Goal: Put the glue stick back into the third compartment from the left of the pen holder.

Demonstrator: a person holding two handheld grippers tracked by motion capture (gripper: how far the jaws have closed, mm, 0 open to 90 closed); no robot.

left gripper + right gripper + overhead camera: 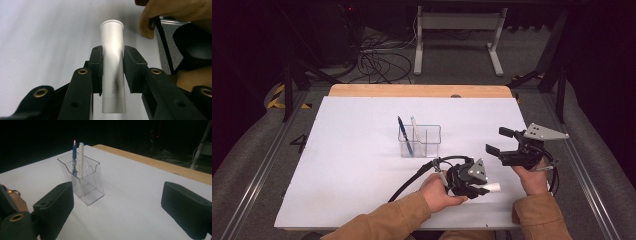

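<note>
Clamping my left fingers (111, 72) on the white marker (113, 67), right fingers (120, 212) apart, I've two pens in the clear holder (86, 185) already.

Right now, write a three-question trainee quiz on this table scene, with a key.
1. True or false: the left gripper is shut on the white tube.
2. How many pens stand in the clear holder? A) one B) two C) four
3. The right gripper has its jaws ____.

Key: 1 true. 2 B: a blue pen and a white pen. 3 open, with nothing between them.
</note>
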